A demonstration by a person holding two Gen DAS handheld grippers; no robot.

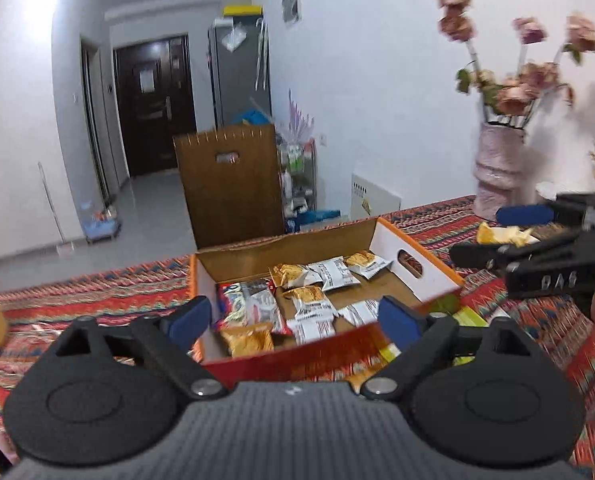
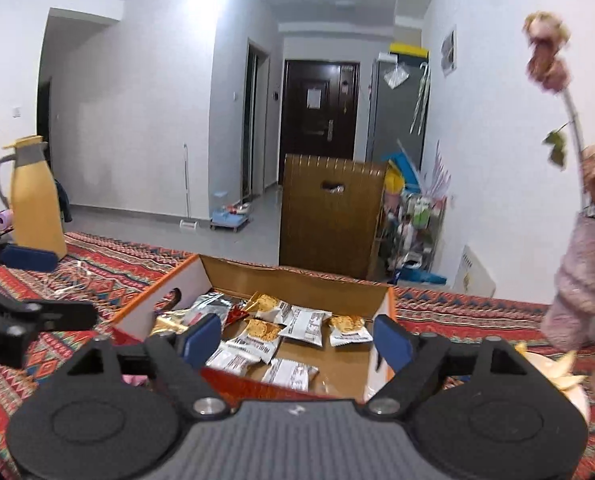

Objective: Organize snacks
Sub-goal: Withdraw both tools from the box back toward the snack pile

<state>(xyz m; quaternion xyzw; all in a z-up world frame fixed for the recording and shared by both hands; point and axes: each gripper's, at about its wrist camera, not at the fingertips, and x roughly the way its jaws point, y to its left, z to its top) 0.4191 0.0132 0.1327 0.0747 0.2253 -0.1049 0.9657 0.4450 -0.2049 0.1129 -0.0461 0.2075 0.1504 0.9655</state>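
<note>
An open cardboard box [image 1: 421,248] with orange edges sits on the patterned tablecloth and holds several snack packets [image 1: 309,300], white and gold ones and a red one [image 1: 249,308]. My left gripper [image 1: 297,318] is open and empty, hovering over the box's near wall. The right gripper's side shows at the right edge of the left wrist view. In the right wrist view the same box [image 2: 381,304] lies just ahead with packets [image 2: 297,324] inside. My right gripper [image 2: 297,340] is open and empty above the box's near edge.
Green and yellow packets [image 1: 469,316] lie on the cloth right of the box. A pink vase of flowers [image 1: 497,168] stands at the far right. A yellow thermos jug [image 2: 33,200] stands far left. A wooden chair back [image 2: 329,216] rises behind the table.
</note>
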